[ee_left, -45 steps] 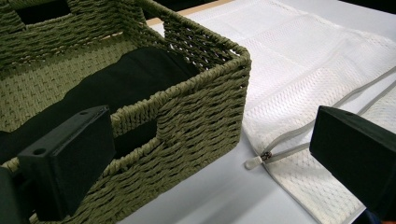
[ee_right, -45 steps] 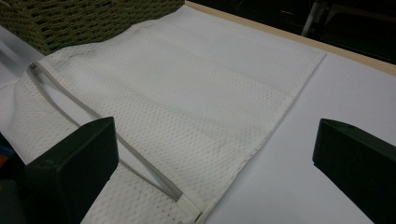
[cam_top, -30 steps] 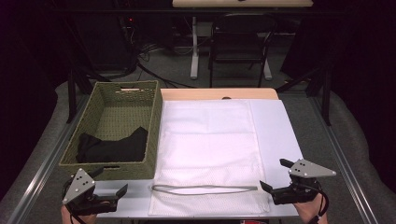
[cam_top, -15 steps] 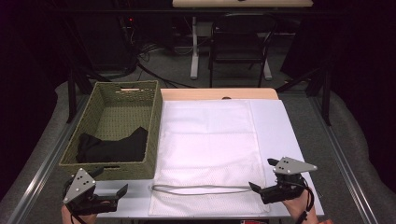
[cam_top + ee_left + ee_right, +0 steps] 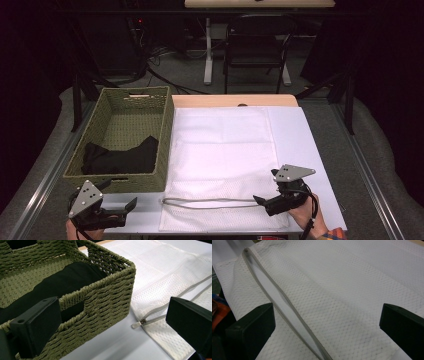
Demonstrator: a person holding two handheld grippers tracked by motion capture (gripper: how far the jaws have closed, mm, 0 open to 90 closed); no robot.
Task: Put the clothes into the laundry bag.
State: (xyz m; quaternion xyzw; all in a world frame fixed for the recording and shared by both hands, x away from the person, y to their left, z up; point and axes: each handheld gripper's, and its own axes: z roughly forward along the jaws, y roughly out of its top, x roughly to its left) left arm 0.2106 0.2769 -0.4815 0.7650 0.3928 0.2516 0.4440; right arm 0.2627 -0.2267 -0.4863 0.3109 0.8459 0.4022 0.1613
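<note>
A white mesh bag (image 5: 222, 150) lies flat on the table, its grey zipper (image 5: 210, 202) running along the near edge and gaping open. My right gripper (image 5: 264, 187) hovers open over the bag's near right corner, by the zipper's right end. In the right gripper view the zipper (image 5: 287, 307) runs diagonally between the wide-apart jaws over the mesh (image 5: 342, 290). My left gripper (image 5: 120, 195) is open at the table's near left, in front of the basket. The left gripper view has the zipper pull (image 5: 136, 324) just right of the basket's corner (image 5: 107, 295).
A green woven basket (image 5: 167, 145) stands left of the bag with a black cloth (image 5: 120, 157) crumpled in its near end. The table's wooden far edge (image 5: 235, 100) lies beyond the bag. A chair and desk legs stand behind the table.
My right gripper has moved left and onto the bag's near right corner, reaching the zipper's end. The left gripper has hardly shifted.
</note>
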